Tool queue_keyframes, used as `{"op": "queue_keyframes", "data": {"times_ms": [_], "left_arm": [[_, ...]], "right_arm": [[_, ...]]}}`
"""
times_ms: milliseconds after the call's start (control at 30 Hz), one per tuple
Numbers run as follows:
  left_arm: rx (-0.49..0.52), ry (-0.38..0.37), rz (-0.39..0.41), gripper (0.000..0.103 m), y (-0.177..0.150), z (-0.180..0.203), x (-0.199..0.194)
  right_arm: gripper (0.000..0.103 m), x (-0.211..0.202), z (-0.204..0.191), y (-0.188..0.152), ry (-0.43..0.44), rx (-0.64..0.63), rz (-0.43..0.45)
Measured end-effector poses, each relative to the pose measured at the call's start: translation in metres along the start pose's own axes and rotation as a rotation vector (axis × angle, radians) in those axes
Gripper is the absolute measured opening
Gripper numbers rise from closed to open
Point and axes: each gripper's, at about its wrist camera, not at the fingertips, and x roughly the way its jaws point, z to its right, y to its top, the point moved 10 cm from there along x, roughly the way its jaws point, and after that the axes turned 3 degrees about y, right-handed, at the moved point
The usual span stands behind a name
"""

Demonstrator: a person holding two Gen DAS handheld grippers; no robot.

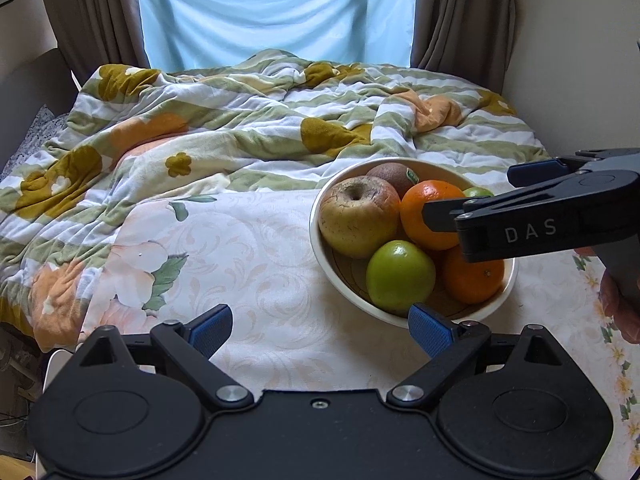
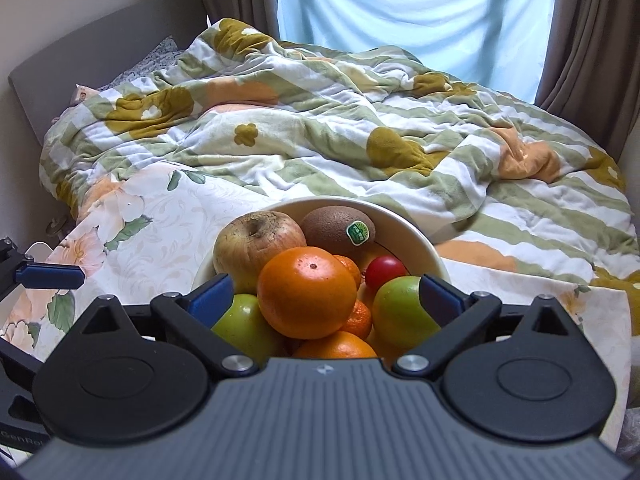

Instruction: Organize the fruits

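Note:
A cream bowl (image 1: 315, 240) (image 2: 416, 236) sits on a floral cloth and holds several fruits. They include a brownish apple (image 1: 358, 220) (image 2: 256, 248), a kiwi (image 1: 394, 176) (image 2: 336, 224), a green apple (image 1: 400, 274) (image 2: 244, 328), a second green apple (image 2: 400, 312), a small red fruit (image 2: 385, 272) and a lower orange (image 1: 472, 280). My right gripper (image 1: 468, 195) (image 2: 324, 292) is open over the bowl. Its blue pads (image 2: 210, 300) stand on either side of the top orange (image 1: 428, 200) (image 2: 308, 292) without touching it. My left gripper (image 1: 320, 322) is open and empty, just in front of the bowl's left side.
The pale floral cloth (image 1: 240, 264) lies in front of a rumpled striped quilt (image 1: 260, 132) on a bed. Brown curtains and a blue sheer (image 1: 276, 8) hang behind. A grey headboard (image 2: 100, 52) is at the left. A person's hand (image 1: 620, 308) holds the right gripper.

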Motion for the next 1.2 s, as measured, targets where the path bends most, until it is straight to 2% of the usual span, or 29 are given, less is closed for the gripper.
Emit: {"op": "queue_keyframes", "data": {"times_ms": [200,367,500,733,933,1200], "left_arm": [[0.005,0.013,0.051,0.097,0.004,0.006,-0.028],[-0.005,0.019,0.119,0.097,0.003,0.013,-0.065],[-0.003,0.025,0.183,0.097,0.003,0.020,-0.101],[-0.046,0.058,0.247,0.103,-0.004,0.014,-0.152],[-0.070,0.066,0.243,0.103,-0.019,0.003,-0.173],[-0.054,0.064,0.226,0.103,-0.037,-0.006,-0.184]], "right_arm": [[0.103,-0.033,0.004,0.002,-0.019,0.019,0.040],[0.103,-0.077,0.010,-0.003,-0.051,0.040,0.071],[0.103,-0.118,0.011,-0.012,-0.075,0.054,0.081],[0.103,-0.187,0.012,-0.037,-0.163,0.096,0.090],[0.103,-0.220,0.007,-0.067,-0.268,0.103,0.075],[0.103,-0.242,-0.006,-0.094,-0.278,0.230,0.072]]}}
